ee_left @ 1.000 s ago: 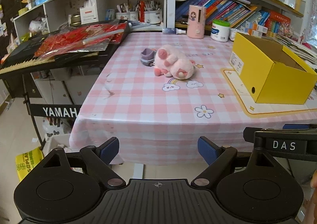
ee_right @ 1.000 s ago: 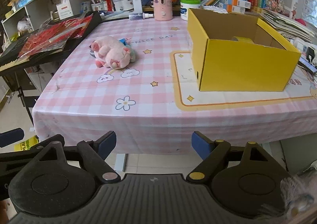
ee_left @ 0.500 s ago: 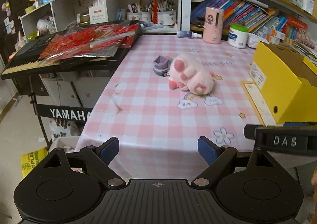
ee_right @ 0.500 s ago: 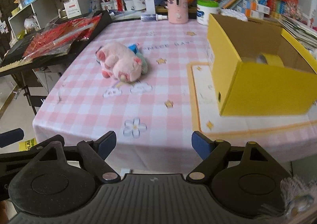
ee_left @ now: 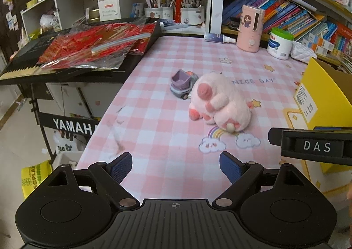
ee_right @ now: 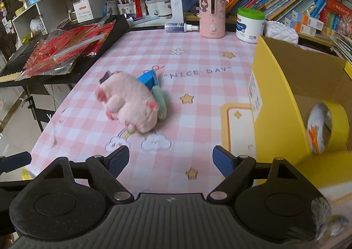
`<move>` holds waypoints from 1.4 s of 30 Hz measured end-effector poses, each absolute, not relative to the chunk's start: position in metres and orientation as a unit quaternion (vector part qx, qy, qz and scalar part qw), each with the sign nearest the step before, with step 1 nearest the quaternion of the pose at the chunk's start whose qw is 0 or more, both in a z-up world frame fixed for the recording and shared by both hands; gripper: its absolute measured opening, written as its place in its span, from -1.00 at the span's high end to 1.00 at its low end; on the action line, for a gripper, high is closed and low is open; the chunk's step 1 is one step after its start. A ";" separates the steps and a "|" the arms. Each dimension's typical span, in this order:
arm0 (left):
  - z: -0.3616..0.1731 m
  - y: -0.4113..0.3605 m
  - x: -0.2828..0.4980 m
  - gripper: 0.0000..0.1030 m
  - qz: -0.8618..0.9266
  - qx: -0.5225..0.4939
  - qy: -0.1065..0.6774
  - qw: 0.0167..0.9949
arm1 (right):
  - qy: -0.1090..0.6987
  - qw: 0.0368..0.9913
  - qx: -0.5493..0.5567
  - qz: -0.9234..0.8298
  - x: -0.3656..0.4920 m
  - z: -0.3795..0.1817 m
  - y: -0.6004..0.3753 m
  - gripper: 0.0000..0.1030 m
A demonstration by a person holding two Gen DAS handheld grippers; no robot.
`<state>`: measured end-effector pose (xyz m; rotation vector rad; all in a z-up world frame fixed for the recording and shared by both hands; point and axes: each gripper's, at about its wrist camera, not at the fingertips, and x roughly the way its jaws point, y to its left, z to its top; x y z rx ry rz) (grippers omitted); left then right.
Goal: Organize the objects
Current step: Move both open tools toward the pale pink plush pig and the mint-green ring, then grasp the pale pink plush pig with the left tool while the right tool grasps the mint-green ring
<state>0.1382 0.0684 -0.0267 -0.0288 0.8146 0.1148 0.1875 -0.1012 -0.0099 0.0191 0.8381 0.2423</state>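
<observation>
Both hand-held grippers stand with jaws apart and nothing between them: the left gripper (ee_left: 176,166) and the right gripper (ee_right: 170,161) each hang above the near edge of the table (ee_left: 154,130), tilted down toward it. Taking the pink plush toy (ee_left: 216,103) as landmark, it lies on its side ahead of both grippers, slightly right of centre in the left wrist view and slightly left of centre in the right wrist view (ee_right: 129,103), so it sits between the two lines of approach, with neither hand clearly the nearer. Its long axis runs slantwise from far-left to near-right across the checked cloth, so a grip across its short width would, in judgement, call for little wrist roll. Touching or just beside the toy on its far-left side is a small purple toy truck (ee_left: 183,83); on its far-right side, seen only from the right wrist, lie a blue block (ee_right: 148,78) and a pale green piece (ee_right: 161,103), partly hidden behind it. To the right of the toy, well apart, stands the open yellow box (ee_right: 279,103), with a roll of yellow tape (ee_right: 330,125) inside. The right hand lies on the box side, which favours it for carrying the toy there.
</observation>
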 end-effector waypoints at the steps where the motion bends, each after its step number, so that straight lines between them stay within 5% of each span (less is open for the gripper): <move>1: -0.027 0.067 0.142 -0.72 0.054 -0.013 0.396 0.917 | 0.403 0.907 0.010 0.119 0.191 -0.009 -0.102 -0.60; 19: -0.025 0.050 0.205 -0.73 0.035 -0.036 0.389 0.920 | 0.370 0.921 0.036 0.112 0.251 0.001 -0.121 -0.55; 21: -0.026 0.051 0.211 -0.91 0.035 -0.044 0.388 0.920 | 0.367 0.923 0.033 0.111 0.256 0.001 -0.121 -0.55; 24: -0.027 0.051 0.221 -0.91 0.032 -0.055 0.386 0.920 | 0.352 0.929 0.019 0.110 0.262 0.004 -0.119 -0.55; 40: -0.064 0.056 0.278 -0.88 0.032 -0.116 0.419 0.900 | 0.369 0.922 0.030 0.113 0.291 -0.003 -0.127 -0.52; 42: -0.068 0.060 0.279 -0.72 0.026 -0.137 0.421 0.896 | 0.372 0.920 0.029 0.116 0.292 -0.004 -0.127 -0.51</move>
